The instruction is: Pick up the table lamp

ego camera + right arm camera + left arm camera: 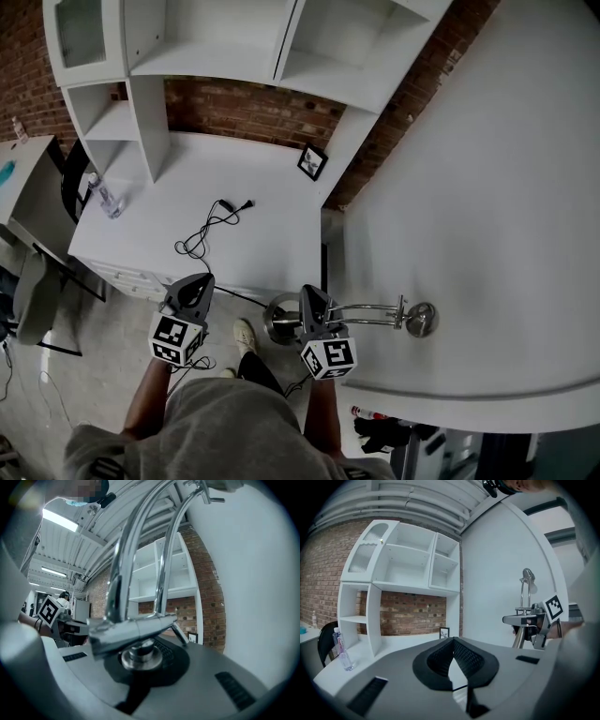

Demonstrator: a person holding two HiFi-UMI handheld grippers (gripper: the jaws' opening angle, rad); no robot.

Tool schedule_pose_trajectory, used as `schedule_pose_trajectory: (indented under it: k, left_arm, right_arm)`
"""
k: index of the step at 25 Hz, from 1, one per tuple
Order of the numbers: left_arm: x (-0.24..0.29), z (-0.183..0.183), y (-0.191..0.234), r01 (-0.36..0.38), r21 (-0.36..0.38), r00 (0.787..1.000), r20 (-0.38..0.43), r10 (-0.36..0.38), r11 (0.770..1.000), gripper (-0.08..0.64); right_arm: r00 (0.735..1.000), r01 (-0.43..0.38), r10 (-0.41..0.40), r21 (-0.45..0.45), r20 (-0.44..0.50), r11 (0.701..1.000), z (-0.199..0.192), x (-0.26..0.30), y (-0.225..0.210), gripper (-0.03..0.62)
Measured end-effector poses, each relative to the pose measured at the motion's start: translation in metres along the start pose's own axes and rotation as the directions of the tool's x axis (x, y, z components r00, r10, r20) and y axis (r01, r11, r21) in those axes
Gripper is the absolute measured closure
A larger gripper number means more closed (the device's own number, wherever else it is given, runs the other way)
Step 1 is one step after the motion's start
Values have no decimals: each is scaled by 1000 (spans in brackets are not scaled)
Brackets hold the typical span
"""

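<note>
Holding the table lamp [375, 315] well requires a level wrist: the right gripper [310, 302] pinches its chrome joint beside the white desk [267, 253], while the left gripper [193, 294], jaws pressed together on nothing, can steady the base.

I see the table lamp [140, 630] as polished chrome metal, mirror-glossy. Beyond the lamp, the brick wall [244, 108] looks rough and matt, and the bench [253, 234] smooth, white and low-sheen. The left gripper [453, 641] is matt grey plastic; its fingers [472, 660] are black, ribbed and dull.
</note>
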State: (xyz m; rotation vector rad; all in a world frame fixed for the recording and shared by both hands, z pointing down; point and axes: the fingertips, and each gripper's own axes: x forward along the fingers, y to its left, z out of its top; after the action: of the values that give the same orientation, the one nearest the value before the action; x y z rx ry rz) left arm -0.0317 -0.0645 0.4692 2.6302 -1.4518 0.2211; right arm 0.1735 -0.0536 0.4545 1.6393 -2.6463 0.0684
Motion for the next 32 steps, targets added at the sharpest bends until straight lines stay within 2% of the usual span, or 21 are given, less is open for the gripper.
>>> schedule_pose_trajectory:
  k: [5, 32]
  left_arm:
    - [-1, 0, -3, 4, 7, 1000, 6, -4, 1000, 557]
    - [4, 2, 3, -32, 4, 999, 9, 32, 999, 557]
  right_arm:
    - [1000, 14, -14, -3, 12, 1000, 2, -4, -4, 572]
    - [1000, -20, 20, -5, 2, 1000, 1, 5, -9, 572]
